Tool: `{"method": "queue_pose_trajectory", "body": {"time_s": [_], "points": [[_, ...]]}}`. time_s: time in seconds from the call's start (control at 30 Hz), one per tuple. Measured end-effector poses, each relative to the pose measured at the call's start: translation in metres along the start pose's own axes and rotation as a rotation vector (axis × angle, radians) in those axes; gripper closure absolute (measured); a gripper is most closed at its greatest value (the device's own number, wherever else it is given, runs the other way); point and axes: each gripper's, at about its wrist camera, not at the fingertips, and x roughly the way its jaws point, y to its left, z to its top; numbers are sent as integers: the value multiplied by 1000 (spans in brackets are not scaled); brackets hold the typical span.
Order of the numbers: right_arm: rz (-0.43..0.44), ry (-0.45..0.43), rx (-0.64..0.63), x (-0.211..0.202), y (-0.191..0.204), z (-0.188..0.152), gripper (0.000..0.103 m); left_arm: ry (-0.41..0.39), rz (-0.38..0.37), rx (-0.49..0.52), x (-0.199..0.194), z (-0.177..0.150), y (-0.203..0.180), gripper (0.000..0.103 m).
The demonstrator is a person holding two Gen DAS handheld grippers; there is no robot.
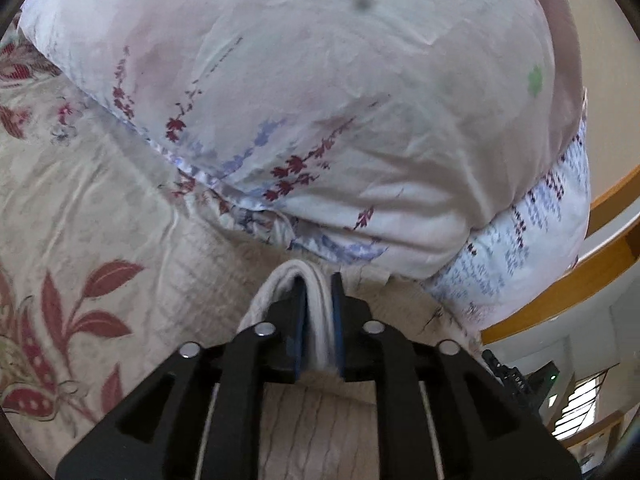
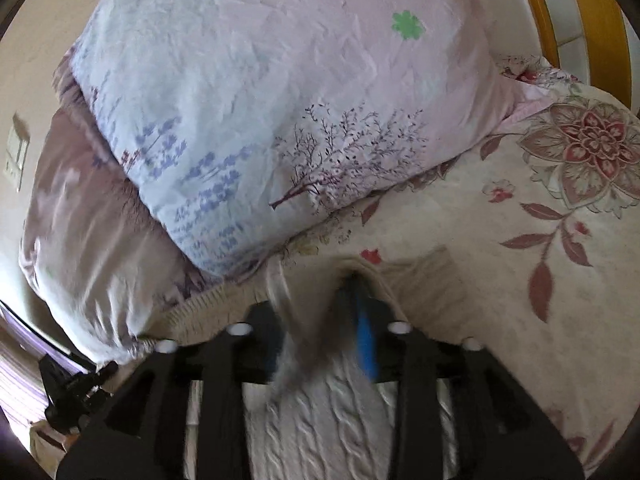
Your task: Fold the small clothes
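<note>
Cream cable-knit sweater lies on the floral bedsheet under both tools, a thick fold pinched in the left gripper, blurred cloth between the right gripper jaws, grip unclear, folded quilt beyond

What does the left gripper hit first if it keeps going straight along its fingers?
Past the knit garment folded between its pads, the left gripper would likely meet the floral bedsheet just ahead, then the bulky duvet piled behind. The fisheye leaves depth uncertain.
</note>
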Motion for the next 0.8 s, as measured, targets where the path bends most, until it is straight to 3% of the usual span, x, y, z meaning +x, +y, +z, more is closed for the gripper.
{"method": "queue_pose_trajectory", "body": {"time_s": [0.07,0.17,0.4,0.6,0.67,0.8], "points": [[-1,-23,-8,-6,3,3,53,-6,-18,-40,-1,3,2,67],[-7,-53,-42,-30,2,0,53,-58,-17,-43,-19,6,3,56],[-86,10,-146,-65,-18,-26,63,-37,95,132,-57,-10,0,56],[-122,79,-183,-59,-29,-42,69,9,163,240,-63,-37,-1,57],[-132,98,-201,-54,-28,-44,71,23,190,273,-59,-45,-3,59],[-162,141,-244,-42,-26,-52,86,64,222,295,-49,-55,-3,69]]}}
